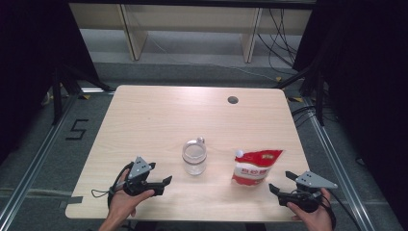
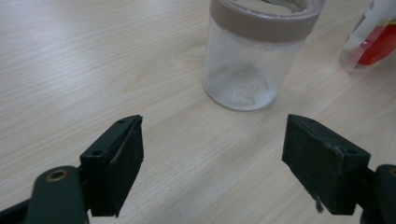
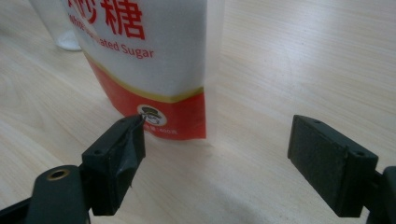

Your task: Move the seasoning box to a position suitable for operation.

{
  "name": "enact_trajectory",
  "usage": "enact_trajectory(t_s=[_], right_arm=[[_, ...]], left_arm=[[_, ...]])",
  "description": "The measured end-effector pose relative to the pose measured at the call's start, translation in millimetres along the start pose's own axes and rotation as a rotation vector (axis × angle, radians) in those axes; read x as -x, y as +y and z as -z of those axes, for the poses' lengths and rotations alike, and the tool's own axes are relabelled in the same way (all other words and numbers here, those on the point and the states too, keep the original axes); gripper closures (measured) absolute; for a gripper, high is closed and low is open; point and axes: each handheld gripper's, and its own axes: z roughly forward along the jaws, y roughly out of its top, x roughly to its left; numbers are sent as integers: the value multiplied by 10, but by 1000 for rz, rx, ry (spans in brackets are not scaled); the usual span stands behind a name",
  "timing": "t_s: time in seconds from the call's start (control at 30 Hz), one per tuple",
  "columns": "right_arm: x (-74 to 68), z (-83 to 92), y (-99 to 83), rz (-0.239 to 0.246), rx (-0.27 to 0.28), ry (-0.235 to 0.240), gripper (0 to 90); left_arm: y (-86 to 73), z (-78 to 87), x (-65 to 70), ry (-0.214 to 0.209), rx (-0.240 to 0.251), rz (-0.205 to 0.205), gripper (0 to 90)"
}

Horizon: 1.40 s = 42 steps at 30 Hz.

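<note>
Approach step: neither item is grasped. The left gripper (image 1: 163,182) rests on the tabletop (image 1: 159,115) with its fingers (image 2: 114,168) spread wide and empty, aimed at the jar (image 1: 194,157) near the front centre. The right gripper (image 1: 280,184) is likewise wide open and empty, near the sugar pouch (image 1: 256,166) lying just right of the jar. Next move probably calls for closing in on jar and pouch squarely. Whether the jar's lid is fastened cannot be determined; the pouch's spout (image 1: 238,152) is small and its cap unclear.

Pale matt wood-grain table (image 1: 144,125); frosted clear plastic jar (image 2: 252,60) with smooth taupe collar; glossy plastic sugar pouch (image 3: 154,60); matt black rubbery gripper pads (image 2: 126,158).
</note>
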Motion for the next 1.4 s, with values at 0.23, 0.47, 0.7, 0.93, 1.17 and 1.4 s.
enact_trajectory(t_s=[0.23,0.47,0.7,0.93,1.17,1.4], right_arm=[[7,-8,-6,-2,-1,4,192],[1,-20,-8,6,-10,5,201],[7,-26,-11,0,-7,7,206],[28,-40,-15,10,-7,11,213],[30,-43,-16,7,-4,11,215],[33,-41,-18,9,-2,3,217]], left_arm=[[32,-10,-20,2,-1,22,202],[151,-11,-32,-10,26,28,224],[300,38,-57,-8,32,15,321],[419,36,-46,-54,23,-10,523],[603,14,-1,-78,68,-38,801],[934,-97,-22,-105,107,-72,894]])
